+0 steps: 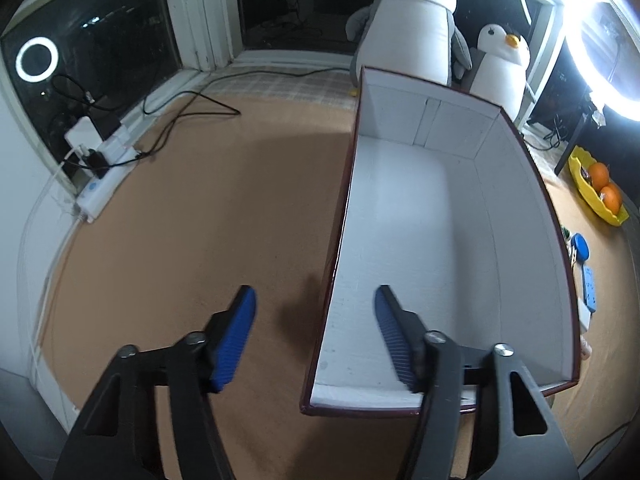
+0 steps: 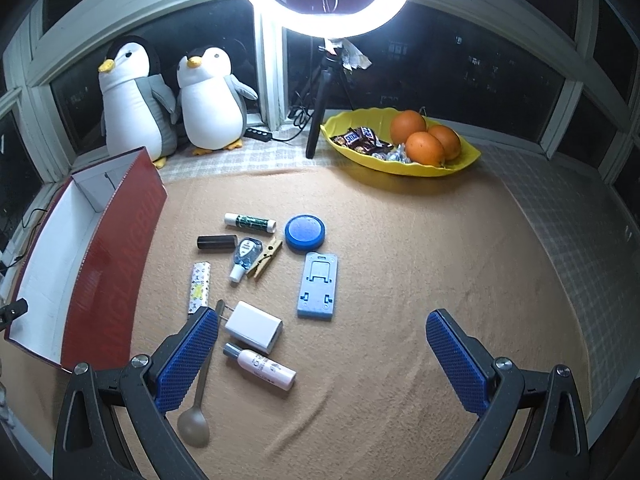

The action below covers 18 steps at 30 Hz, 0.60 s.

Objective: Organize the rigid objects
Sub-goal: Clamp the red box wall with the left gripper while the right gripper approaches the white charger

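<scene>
A red box with a white inside [image 1: 432,216] stands open and holds nothing I can see; it also shows at the left of the right wrist view [image 2: 104,264]. My left gripper [image 1: 316,304] is open, astride the box's left wall near its front corner. My right gripper [image 2: 322,324] is open and empty above the mat. Small items lie on the mat ahead of it: a white charger [image 2: 254,326], a pink-white bottle [image 2: 262,366], a spoon [image 2: 196,408], a blue phone stand [image 2: 318,284], a round blue tin [image 2: 305,232], a clothespin [image 2: 264,258], a sanitizer bottle [image 2: 244,254], a patterned tube [image 2: 199,287], a black cylinder [image 2: 216,242] and a glue stick [image 2: 250,222].
A yellow dish [image 2: 464,158] with oranges and sweets sits at the back right. Two plush penguins [image 2: 208,100] stand behind the box. A ring light on a tripod [image 2: 320,112] stands at the window. A power strip with cables [image 1: 106,178] lies at the left edge.
</scene>
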{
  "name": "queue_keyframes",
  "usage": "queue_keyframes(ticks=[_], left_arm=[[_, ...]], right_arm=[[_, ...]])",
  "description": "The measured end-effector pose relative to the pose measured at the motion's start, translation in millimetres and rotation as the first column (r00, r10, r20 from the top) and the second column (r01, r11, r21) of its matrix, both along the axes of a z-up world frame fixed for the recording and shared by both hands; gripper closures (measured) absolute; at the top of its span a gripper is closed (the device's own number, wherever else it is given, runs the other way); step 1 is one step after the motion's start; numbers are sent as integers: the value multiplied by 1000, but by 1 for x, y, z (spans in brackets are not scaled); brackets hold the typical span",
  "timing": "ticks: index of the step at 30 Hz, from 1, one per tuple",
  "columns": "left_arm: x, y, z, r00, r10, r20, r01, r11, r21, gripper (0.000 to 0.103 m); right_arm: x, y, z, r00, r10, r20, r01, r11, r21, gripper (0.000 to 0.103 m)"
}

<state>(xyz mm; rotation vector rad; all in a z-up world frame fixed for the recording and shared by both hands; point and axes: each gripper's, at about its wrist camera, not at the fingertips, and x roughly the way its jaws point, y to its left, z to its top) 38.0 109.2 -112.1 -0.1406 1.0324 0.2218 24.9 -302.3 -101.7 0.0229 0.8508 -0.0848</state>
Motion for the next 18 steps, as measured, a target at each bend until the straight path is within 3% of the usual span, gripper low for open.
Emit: queue_keyframes(ticks=[4,12,18], left_arm=[[2,1,-8,1000,-8,-21,8,1000,-5,68],[4,-1,-4,1000,-22,4,22,1000,10,73],[6,-1,-8,1000,-25,-3,25,1000,0,78]], right_arm=[[0,-4,-5,1000,-14,-9,14,1000,-1,0],[4,-18,-22,998,-40,-57,41,999,18,1],[10,-22,-44,992,-24,-128,30,998,46,13]])
